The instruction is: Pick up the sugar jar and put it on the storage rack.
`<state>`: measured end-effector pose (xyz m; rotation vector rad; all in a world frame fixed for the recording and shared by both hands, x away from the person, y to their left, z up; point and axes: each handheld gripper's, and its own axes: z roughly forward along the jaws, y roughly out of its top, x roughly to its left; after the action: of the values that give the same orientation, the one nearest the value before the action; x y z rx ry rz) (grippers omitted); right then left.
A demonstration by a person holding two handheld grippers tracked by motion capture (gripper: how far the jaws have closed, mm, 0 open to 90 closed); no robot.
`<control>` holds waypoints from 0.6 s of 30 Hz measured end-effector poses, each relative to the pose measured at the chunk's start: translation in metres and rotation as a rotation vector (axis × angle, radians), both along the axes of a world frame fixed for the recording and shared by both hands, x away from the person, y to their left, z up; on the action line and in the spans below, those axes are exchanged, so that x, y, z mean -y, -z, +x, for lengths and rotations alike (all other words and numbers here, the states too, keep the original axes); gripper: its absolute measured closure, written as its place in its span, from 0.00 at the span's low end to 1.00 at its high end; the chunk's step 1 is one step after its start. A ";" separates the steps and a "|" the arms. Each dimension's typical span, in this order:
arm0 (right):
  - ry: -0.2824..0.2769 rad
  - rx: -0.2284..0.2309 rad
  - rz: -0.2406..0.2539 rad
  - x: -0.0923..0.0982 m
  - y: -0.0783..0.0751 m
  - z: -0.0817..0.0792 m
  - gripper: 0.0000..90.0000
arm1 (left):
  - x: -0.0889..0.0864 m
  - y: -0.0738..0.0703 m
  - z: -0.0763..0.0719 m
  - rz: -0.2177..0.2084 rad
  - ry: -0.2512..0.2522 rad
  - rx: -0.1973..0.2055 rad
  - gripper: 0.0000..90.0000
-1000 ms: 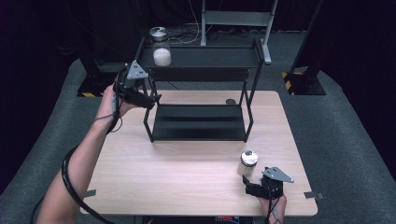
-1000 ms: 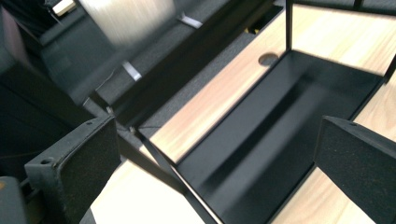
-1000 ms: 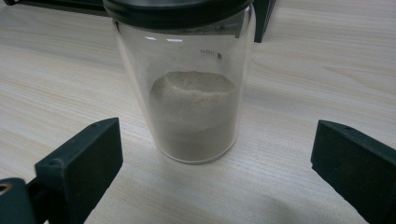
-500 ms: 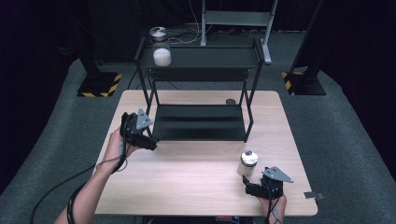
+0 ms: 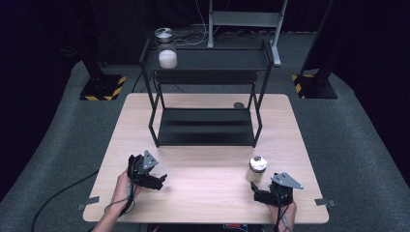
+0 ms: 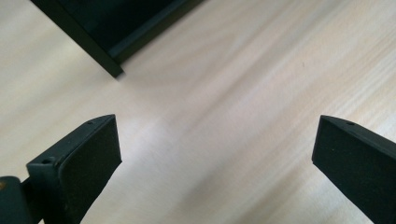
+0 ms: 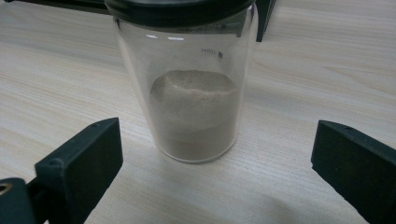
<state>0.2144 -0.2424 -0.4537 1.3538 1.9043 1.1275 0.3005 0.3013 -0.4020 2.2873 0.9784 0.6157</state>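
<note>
A glass jar part-filled with pale tan powder stands upright on the near right part of the wooden table, just in front of the right gripper. In the high view the jar shows a dark metal lid and sits a little nearer than the black two-tier shelf rack. The right gripper points at it with jaws spread wide and nothing between them; in the right gripper view the jar is centred between the two black pads but still beyond their tips, not touched.

The step in hand looks like a reach to grasp this jar, probably to carry it to the rack. To do it well, the gripper should slide straight forward, keeping the jar centred, until the pads flank the glass body below the lid. It should then close squarely on the widest part so that the smooth glass cannot twist or tip. Keeping the jar upright should stop the powder from shifting.

The left gripper rests at the near left of the table, jaws wide apart and holding nothing, looking at bare wood and a near corner of the rack.

A second jar, holding white powder, stands on the rack's top shelf at its far left.
</note>
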 end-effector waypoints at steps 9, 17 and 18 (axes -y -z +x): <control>-0.001 0.000 0.001 0.000 0.000 0.000 0.02 | -0.004 0.018 -0.006 -0.046 -0.002 -0.040 0.01; 0.000 0.001 0.008 0.002 0.001 0.000 0.02 | -0.021 0.036 -0.014 -0.193 -0.037 -0.059 0.00; -0.002 0.000 0.008 0.002 0.000 0.000 0.02 | -0.021 0.036 -0.014 -0.193 -0.041 -0.058 0.00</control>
<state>0.2146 -0.2442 -0.4541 1.3567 1.9031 1.1371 0.2863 0.3222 -0.4377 2.1295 1.0660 0.4525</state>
